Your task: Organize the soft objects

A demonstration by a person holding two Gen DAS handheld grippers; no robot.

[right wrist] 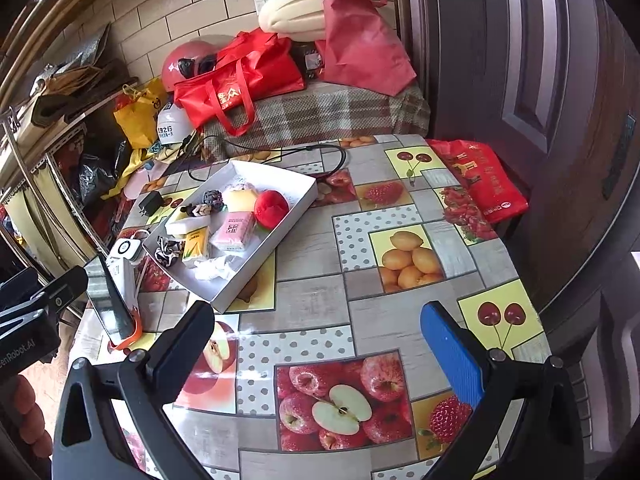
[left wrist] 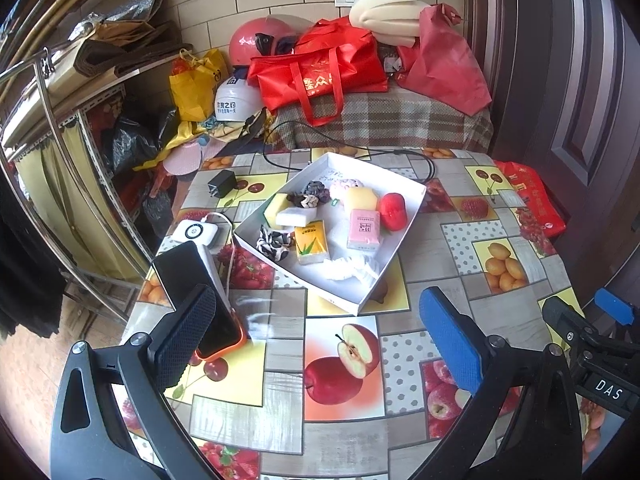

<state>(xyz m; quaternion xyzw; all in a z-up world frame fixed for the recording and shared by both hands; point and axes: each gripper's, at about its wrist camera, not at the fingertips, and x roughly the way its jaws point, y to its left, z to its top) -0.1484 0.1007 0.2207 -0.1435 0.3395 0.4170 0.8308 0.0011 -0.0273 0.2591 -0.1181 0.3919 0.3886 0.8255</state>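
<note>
A white tray (left wrist: 404, 216) (right wrist: 298, 200) on the fruit-print table holds several soft objects: a red plush (left wrist: 393, 211) (right wrist: 271, 207), a pink tissue pack (left wrist: 363, 229) (right wrist: 234, 231), a yellow tissue pack (left wrist: 311, 245) (right wrist: 197, 243), a white sponge (left wrist: 295, 216), a yellow sponge (left wrist: 361, 199), scrunchies (left wrist: 273, 242) and crumpled white tissue (left wrist: 350, 268). My left gripper (left wrist: 316, 340) is open and empty above the table, short of the tray. My right gripper (right wrist: 320, 348) is open and empty, nearer the table's right side; it shows at the right edge of the left wrist view (left wrist: 592, 332).
A phone in an orange case (left wrist: 200, 300) (right wrist: 114, 308) leans on a white box at the table's left edge, next to a white charger (left wrist: 196, 232) and a black plug (left wrist: 222, 184). A black cable (left wrist: 348, 148) runs behind the tray. Bags and helmets are piled beyond.
</note>
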